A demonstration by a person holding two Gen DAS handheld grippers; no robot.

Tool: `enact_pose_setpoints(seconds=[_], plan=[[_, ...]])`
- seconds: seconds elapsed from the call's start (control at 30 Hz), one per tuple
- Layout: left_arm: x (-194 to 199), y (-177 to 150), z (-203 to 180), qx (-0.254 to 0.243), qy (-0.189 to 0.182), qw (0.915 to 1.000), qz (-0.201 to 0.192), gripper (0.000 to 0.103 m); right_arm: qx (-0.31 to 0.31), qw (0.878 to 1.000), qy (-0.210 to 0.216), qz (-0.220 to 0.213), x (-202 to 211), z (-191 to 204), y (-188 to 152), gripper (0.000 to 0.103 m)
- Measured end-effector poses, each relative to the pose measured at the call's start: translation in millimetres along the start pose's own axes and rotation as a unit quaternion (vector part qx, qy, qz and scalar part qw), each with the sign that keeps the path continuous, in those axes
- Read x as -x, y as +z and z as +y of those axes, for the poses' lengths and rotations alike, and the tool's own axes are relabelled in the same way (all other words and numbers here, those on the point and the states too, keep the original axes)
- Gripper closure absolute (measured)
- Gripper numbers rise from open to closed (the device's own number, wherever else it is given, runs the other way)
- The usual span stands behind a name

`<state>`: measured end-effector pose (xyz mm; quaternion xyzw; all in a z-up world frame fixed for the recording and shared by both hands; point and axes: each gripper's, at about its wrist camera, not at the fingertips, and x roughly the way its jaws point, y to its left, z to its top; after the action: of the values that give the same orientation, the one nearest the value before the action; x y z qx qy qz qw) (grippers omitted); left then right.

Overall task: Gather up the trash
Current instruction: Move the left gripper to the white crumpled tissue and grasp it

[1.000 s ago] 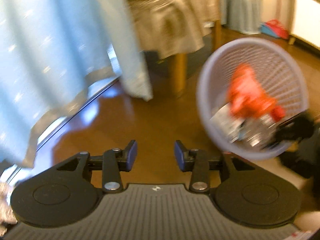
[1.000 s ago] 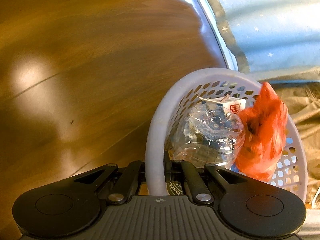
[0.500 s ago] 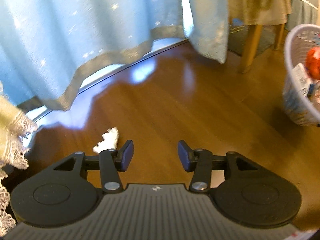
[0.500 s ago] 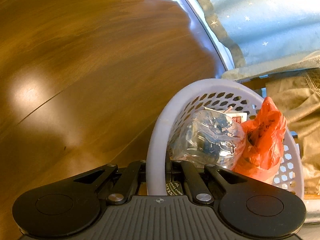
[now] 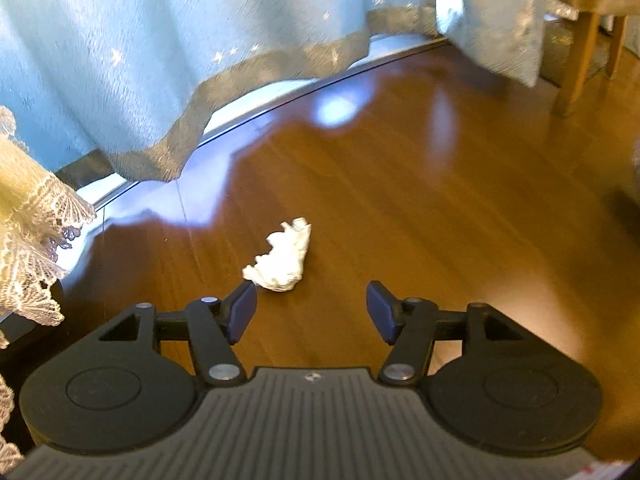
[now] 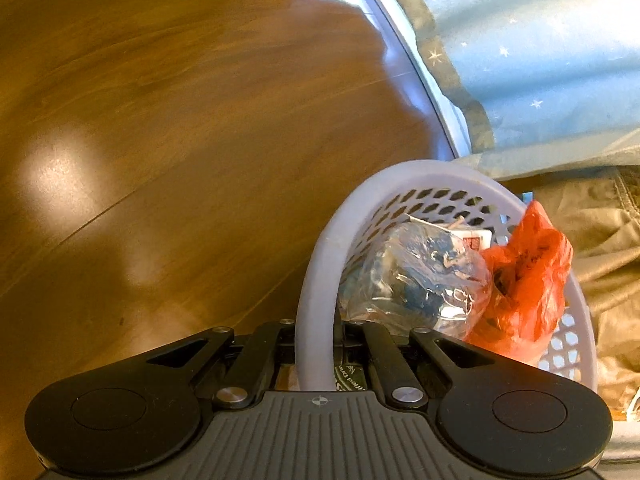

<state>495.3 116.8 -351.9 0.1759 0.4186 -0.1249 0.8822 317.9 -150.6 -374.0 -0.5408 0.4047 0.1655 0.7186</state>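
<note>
the left gripper [image 5: 311, 312] hangs over the floor with its blue-padded jaws apart; they have just been opening wider, and nothing lies between them. just beyond the tip of its left finger, in the left wrist view, a crumpled white tissue [image 5: 282, 258] lies on the wooden floor [image 5: 420, 208], apart from both pads. the wad is lumpy and ragged-edged, longer than wide, its long axis running on a slant from the near left corner up toward the far right, the narrower end farthest from the gripper.

the right gripper [image 6: 318, 344] is clamped together on the near rim of a pale lilac plastic basket [image 6: 320, 264], one finger inside the wall and one outside. the basket has a smooth thick rim and perforated sides; inside it sit a crinkled clear plastic bag [image 6: 416, 280], a bunched orange plastic bag [image 6: 524, 276] to its right, and the corner of a small white carton [image 6: 472, 238] behind them.

the floor is glossy brown wood planking with bright patches of reflected light. farther off, pale blue curtains [image 5: 200, 40] sprinkled with small stars and edged with a grey hem hang to the floor along a pale sill. a cream lace cloth [image 5: 28, 240] droops at the left edge of the left wrist view, and wooden legs [image 5: 576, 64] stand at the far right.
</note>
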Motion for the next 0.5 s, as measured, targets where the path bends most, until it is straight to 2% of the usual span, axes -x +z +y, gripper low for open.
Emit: enact_pose_setpoints(seconds=[0.5], plan=[[-67, 0, 11, -0.018, 0.020, 0.9996, 0.013, 0.044, -0.024, 1.000, 0.006, -0.003, -17, -14, 29, 0.103]])
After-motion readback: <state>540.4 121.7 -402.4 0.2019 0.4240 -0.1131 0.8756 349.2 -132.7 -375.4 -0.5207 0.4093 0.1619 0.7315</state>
